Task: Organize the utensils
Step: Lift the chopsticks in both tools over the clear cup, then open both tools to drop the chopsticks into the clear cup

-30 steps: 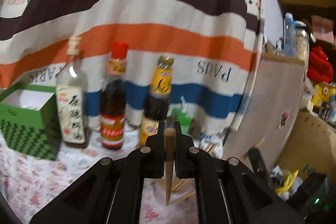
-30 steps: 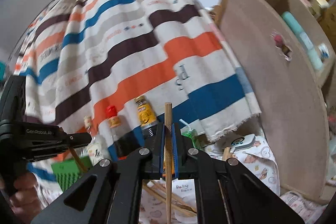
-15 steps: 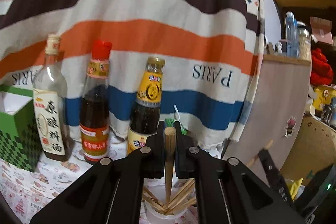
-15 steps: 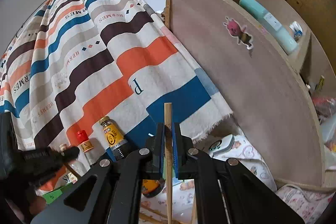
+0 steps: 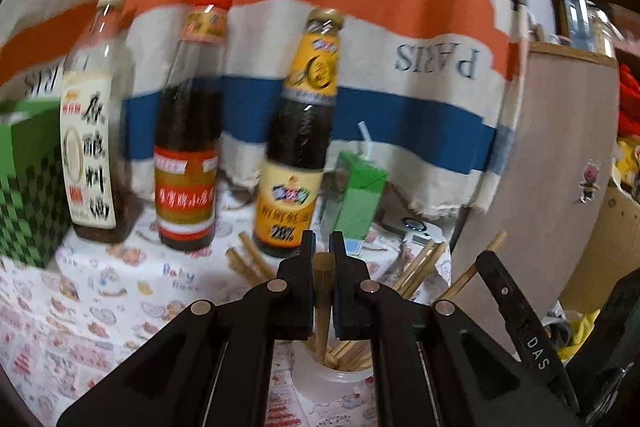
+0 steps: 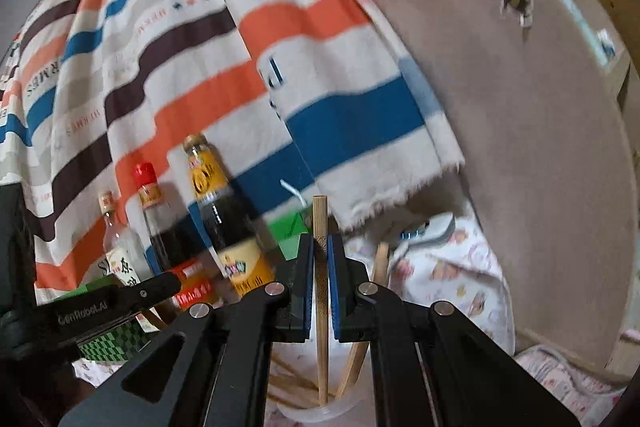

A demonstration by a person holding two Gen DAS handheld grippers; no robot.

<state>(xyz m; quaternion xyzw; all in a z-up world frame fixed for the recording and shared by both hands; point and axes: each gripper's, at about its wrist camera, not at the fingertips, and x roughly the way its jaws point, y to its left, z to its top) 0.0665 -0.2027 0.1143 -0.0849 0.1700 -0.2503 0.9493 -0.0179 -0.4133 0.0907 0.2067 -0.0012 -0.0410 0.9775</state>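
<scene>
My left gripper (image 5: 322, 247) is shut on a wooden chopstick (image 5: 322, 303) held upright, its lower tip inside a clear plastic cup (image 5: 340, 379) that holds several chopsticks. My right gripper (image 6: 320, 247) has a wooden chopstick (image 6: 321, 291) standing between its jaws, with thin gaps at both sides; its tip is down in the same cup (image 6: 316, 413). The right gripper shows at the right edge of the left wrist view (image 5: 516, 311), the left gripper at the left of the right wrist view (image 6: 108, 303). More chopsticks (image 5: 248, 263) lie loose on the printed tablecloth.
Three sauce bottles (image 5: 188, 131) stand in a row behind the cup, before a striped cloth (image 5: 360, 39). A green carton with a straw (image 5: 358, 195) stands beside them, a green box (image 5: 28, 179) at the left. A brown board (image 6: 520, 131) closes the right side.
Both grippers have come down toward the table. Both chopstick tips have entered the cup. The right jaws seem to have slackened around their chopstick.
</scene>
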